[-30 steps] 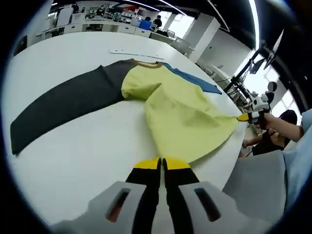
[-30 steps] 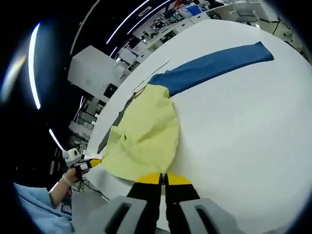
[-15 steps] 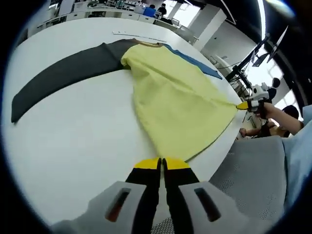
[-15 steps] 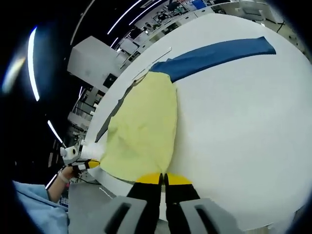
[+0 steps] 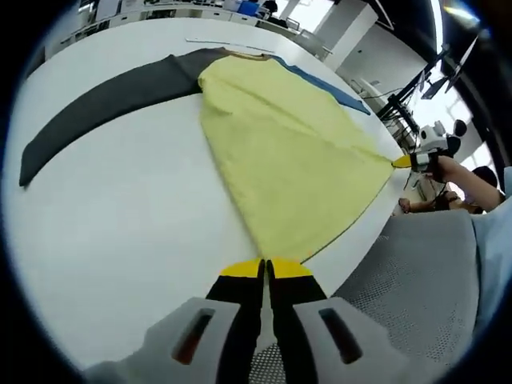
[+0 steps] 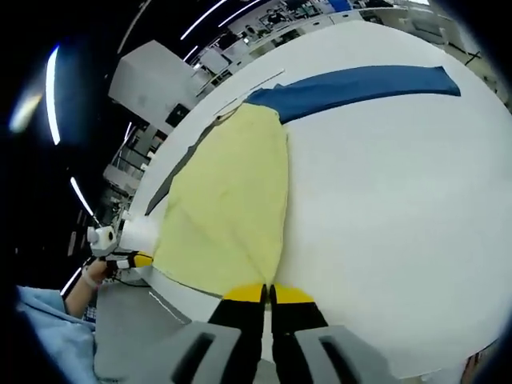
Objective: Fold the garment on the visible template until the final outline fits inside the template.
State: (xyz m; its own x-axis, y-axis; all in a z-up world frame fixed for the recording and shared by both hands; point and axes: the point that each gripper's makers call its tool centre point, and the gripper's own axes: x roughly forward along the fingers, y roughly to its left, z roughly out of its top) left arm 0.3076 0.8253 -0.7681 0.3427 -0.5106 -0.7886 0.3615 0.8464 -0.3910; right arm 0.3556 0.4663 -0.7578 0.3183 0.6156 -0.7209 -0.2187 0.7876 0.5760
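A long-sleeved garment lies spread on the white table (image 5: pixel 120 208). Its yellow body (image 5: pixel 280 152) runs to the near edge, with a dark grey sleeve (image 5: pixel 104 100) on one side and a blue sleeve (image 6: pixel 360 84) on the other. My left gripper (image 5: pixel 266 262) is shut on one corner of the yellow hem. My right gripper (image 6: pixel 268 288) is shut on the other hem corner and also appears in the left gripper view as the right gripper (image 5: pixel 402 162), held by a hand. In the right gripper view the yellow body (image 6: pixel 228 200) lies flat, and the left gripper (image 6: pixel 142 260) holds its far corner.
A thin pale strip (image 5: pixel 220 42) lies on the table beyond the collar. A grey mesh chair (image 5: pixel 400 264) stands at the table edge below the hem. Desks and people fill the room behind. White table (image 6: pixel 384 240) stretches wide beside the blue sleeve.
The yellow body was rumpled a second ago and now lies stretched flat and smooth. Both grippers have drawn the hem toward the table edge.
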